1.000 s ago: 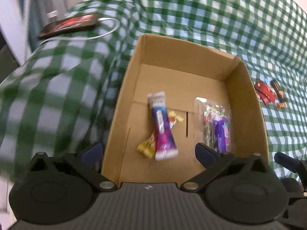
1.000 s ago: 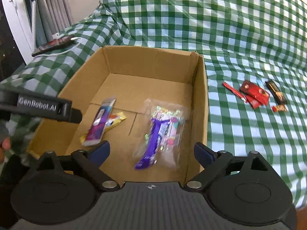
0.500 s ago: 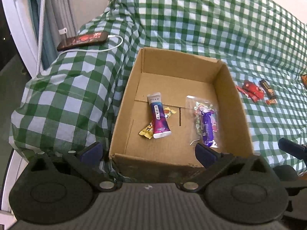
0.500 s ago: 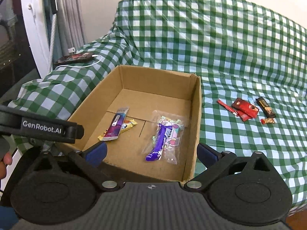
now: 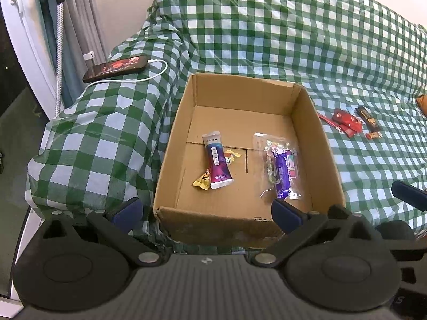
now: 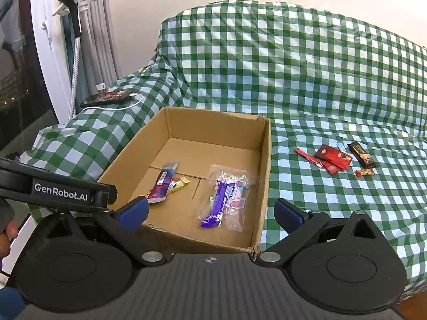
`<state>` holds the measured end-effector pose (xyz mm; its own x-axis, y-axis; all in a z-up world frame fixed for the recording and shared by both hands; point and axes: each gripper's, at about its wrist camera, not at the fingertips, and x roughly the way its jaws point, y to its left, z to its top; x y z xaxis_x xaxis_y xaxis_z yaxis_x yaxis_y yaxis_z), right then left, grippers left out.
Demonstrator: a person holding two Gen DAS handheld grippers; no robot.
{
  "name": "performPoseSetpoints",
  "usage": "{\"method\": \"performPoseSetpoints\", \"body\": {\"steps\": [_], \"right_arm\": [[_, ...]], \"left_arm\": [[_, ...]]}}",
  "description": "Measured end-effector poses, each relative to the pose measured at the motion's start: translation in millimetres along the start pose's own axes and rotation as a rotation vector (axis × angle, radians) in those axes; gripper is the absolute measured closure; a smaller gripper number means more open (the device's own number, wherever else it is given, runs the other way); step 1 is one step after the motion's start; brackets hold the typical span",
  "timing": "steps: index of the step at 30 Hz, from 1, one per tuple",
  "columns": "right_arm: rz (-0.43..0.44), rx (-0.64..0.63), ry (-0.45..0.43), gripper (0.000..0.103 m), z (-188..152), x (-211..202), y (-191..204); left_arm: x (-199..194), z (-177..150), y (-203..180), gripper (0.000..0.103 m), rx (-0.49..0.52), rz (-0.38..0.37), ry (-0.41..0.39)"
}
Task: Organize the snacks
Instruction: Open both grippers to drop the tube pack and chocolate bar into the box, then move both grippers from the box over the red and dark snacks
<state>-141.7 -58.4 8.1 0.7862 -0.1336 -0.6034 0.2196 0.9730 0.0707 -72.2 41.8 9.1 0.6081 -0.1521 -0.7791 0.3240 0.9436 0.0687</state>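
Cardboard box (image 5: 312, 138) mid-frame on green checked cloth (image 5: 267, 26), open top. Inside: purple-white tube (image 5: 217, 161) lying over yellow wrapper (image 5: 202, 182), left half of box; clear bag with purple bar (image 5: 281, 169), right half. Red packets (image 6: 332, 158) and dark bar (image 6: 361, 154) on cloth, right of box, well apart from it. Phone (image 5: 116, 68) with white cable (image 5: 157, 73), upper left. Left gripper (image 5: 205, 209) and right gripper (image 6: 210, 212) at bottom of frame near box's front wall, jaws spread, empty.

Box (image 5: 309, 122) open on top, far half bare; walls block sides; cloth (image 6: 320, 85) behind it free.
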Motion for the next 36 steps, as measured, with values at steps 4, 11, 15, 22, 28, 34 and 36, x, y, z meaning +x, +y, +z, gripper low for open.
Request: {"method": "performPoseSetpoints", "body": {"steps": [4,11,15,22,28,34,36], "right_arm": [[-0.002,0.001,-0.002,0.002,-2,-2,1],[0.003,0.008,0.0,0.002,-4,-2,2],[0.018,0.024,0.015,0.001,-7,2,0],[0.034,0.064,0.034,0.0,-10,10,-14],[0.039,0.117,0.059,0.0,-15,18,-32],[0.025,0.188,0.083,0.0,-20,26,-53],[0.016,0.224,0.091,0.0,-22,29,-62]], "left_arm": [[0,-1,1,0.0,0.004,0.001,0.001],[1,-2,1,0.0,0.009,0.01,0.01],[5,-2,-1,0.0,0.013,0.019,0.029],[14,3,-14,0.0,0.034,0.029,0.058],[24,8,-26,0.0,0.04,0.023,0.106],[33,16,-40,0.0,0.053,0.026,0.137],[36,19,-47,0.0,0.072,0.029,0.143]]}}
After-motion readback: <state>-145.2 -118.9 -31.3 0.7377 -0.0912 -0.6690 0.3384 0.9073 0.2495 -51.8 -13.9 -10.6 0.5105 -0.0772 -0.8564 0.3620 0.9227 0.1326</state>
